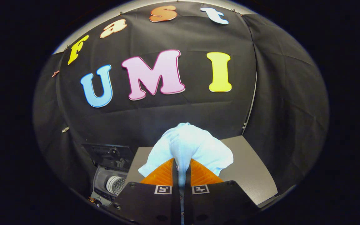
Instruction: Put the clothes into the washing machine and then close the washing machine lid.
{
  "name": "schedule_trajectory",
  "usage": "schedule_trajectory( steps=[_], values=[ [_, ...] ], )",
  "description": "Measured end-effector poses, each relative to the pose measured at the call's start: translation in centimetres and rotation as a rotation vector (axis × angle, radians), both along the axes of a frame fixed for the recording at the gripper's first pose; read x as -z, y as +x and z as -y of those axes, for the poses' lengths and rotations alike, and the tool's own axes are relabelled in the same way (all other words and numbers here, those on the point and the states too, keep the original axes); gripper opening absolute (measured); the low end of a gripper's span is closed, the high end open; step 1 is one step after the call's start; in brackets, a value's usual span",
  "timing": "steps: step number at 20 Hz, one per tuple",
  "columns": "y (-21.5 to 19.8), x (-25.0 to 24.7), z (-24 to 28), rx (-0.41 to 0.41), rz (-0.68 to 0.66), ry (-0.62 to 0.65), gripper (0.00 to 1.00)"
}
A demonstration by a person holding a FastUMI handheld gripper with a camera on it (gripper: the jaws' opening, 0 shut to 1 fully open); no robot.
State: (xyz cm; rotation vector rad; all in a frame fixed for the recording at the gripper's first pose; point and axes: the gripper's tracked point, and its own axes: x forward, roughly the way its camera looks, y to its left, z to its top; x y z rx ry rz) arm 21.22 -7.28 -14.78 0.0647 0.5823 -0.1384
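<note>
A pale blue cloth (188,145) bunches up between and just ahead of my fingers, lifted off the grey table (248,168). My gripper (181,165) is shut on it, both fingers pinching a fold with the rest of the cloth drooping to either side. Below and to the left of the fingers sits the small washing machine (111,179), its dark lid (108,154) standing up at the back and the perforated metal drum (115,185) showing through the opening.
The grey table spreads out to the right of the fingers up to the black cloth wall (277,103). The washer stands off the table's left edge, lower than the tabletop.
</note>
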Motion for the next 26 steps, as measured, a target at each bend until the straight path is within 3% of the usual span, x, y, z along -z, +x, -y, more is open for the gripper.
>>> schedule_trajectory(
  steps=[7,13,19,26],
  values=[
    [-1.7,-7.7,-9.6,-0.138,0.168,-0.009,0.08],
    [-2.8,-10.2,-20.2,-0.307,0.239,0.011,0.08],
    [-3.4,-8.3,-29.5,-0.441,0.205,0.084,0.08],
    [-1.5,-2.1,-35.7,-0.5,0.087,0.141,0.09]
  ],
)
